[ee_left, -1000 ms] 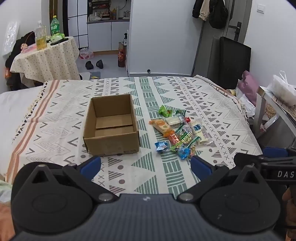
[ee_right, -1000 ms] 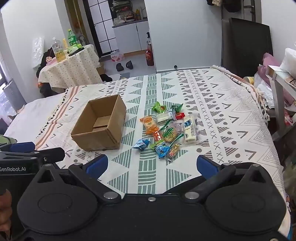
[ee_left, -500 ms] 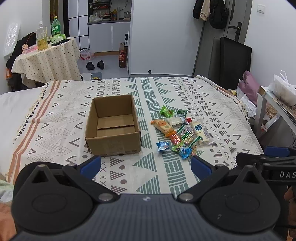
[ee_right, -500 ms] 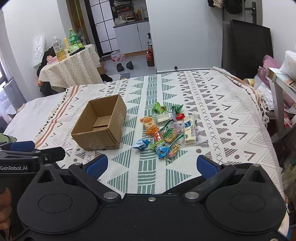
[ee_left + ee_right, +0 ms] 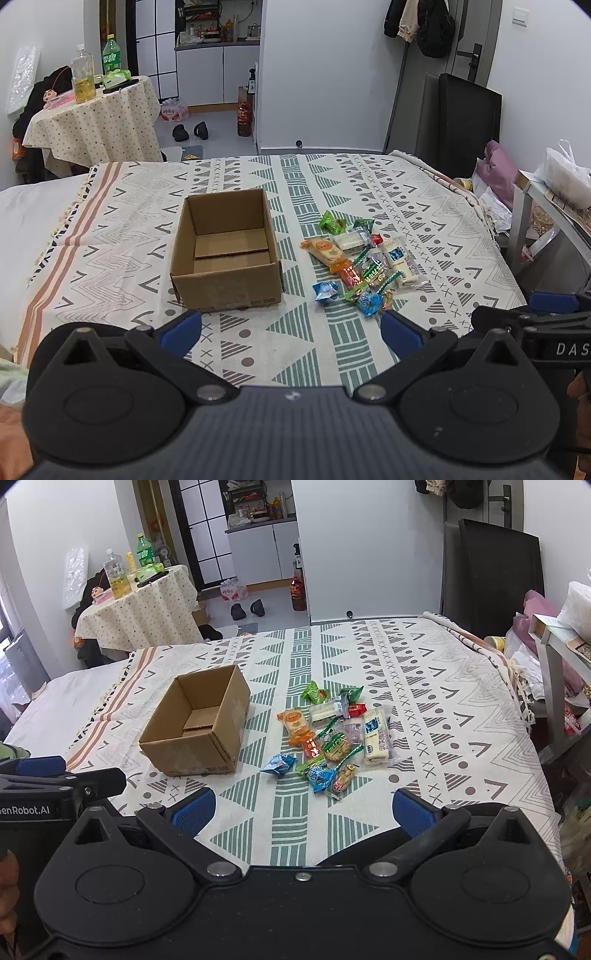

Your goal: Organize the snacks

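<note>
An open, empty cardboard box (image 5: 225, 254) (image 5: 195, 723) stands on the patterned cloth. To its right lies a pile of several wrapped snacks (image 5: 364, 258) (image 5: 332, 734), among them a blue packet (image 5: 325, 290) (image 5: 279, 764) nearest the box and a white bar (image 5: 376, 734). My left gripper (image 5: 291, 326) is open and empty, held above the near edge of the cloth in front of box and pile. My right gripper (image 5: 301, 808) is open and empty, also short of the snacks. Each gripper shows at the edge of the other's view.
The cloth (image 5: 424, 206) covers a bed-like surface whose right edge drops beside a metal-legged side table (image 5: 524, 206). A round table with bottles (image 5: 96, 122) stands behind at the left. A dark panel (image 5: 491, 576) leans on the far wall.
Both views have shifted slightly; the box and snacks sit a little lower and closer in the frames. Both grippers stay open and nothing was touched.
</note>
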Motion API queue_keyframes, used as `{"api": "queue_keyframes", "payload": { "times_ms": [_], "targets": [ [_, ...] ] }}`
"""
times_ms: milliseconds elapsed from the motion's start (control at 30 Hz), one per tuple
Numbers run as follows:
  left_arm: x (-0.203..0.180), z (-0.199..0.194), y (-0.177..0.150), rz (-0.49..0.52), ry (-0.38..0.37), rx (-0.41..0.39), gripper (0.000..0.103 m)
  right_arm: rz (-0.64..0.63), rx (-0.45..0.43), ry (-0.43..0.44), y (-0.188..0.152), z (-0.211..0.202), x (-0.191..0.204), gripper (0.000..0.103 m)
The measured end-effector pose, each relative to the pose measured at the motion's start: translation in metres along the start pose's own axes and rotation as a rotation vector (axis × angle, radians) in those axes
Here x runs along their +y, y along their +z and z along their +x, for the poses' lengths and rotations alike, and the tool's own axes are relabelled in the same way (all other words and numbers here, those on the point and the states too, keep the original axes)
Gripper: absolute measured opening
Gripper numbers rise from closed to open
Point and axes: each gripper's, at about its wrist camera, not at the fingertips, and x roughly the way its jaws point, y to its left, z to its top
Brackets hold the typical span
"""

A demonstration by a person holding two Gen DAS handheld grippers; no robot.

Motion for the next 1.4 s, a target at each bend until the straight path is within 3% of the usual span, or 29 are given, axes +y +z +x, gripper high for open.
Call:
{"api": "queue_keyframes", "payload": {
  "times_ms": [1400],
  "targets": [
    [0.0034, -0.0050, 0.0027, -0.007, -0.004, -0.009, 0.103, -0.001, -0.009, -0.001, 0.0045, -0.0027, 0.0021, 0.103]
  ]
}}
